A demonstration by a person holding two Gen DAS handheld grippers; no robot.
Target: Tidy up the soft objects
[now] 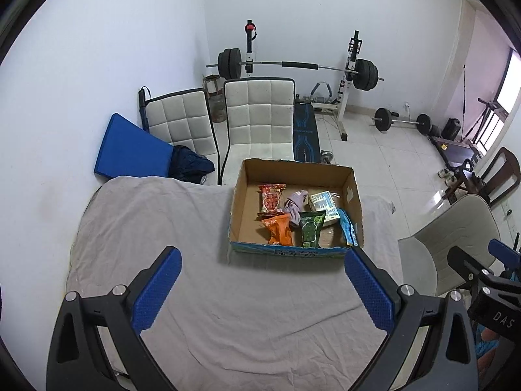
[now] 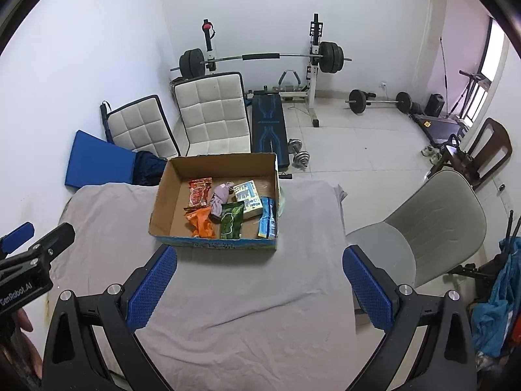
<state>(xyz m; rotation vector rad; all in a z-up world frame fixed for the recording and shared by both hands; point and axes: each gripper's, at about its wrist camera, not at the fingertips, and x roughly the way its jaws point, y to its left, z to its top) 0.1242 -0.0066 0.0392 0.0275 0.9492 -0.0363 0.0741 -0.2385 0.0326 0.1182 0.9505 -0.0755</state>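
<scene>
A cardboard box [image 1: 241,195] [image 2: 162,192] stands on the grey cloth-covered table [image 1: 146,228] [image 2: 293,260]. Inside lie a red snack pack [image 1: 271,199] [image 2: 198,192], an orange pack [image 1: 279,229] [image 2: 202,223], a green pack [image 1: 311,228] [image 2: 232,216], a lilac cloth [image 1: 294,203] [image 2: 219,197], a white tissue pack [image 1: 324,205] [image 2: 247,195] and a blue pack [image 1: 348,228] [image 2: 268,216]. My left gripper [image 1: 262,291] is open and empty, in front of the box. My right gripper [image 2: 259,288] is open and empty, also in front of the box.
Two white padded chairs [image 1: 257,120] [image 2: 211,110] and a blue mat [image 1: 130,150] [image 2: 97,163] stand behind the table. A beige chair [image 1: 456,241] [image 2: 423,228] stands at its right. A weight bench with barbell [image 1: 299,65] [image 2: 260,57] is by the far wall.
</scene>
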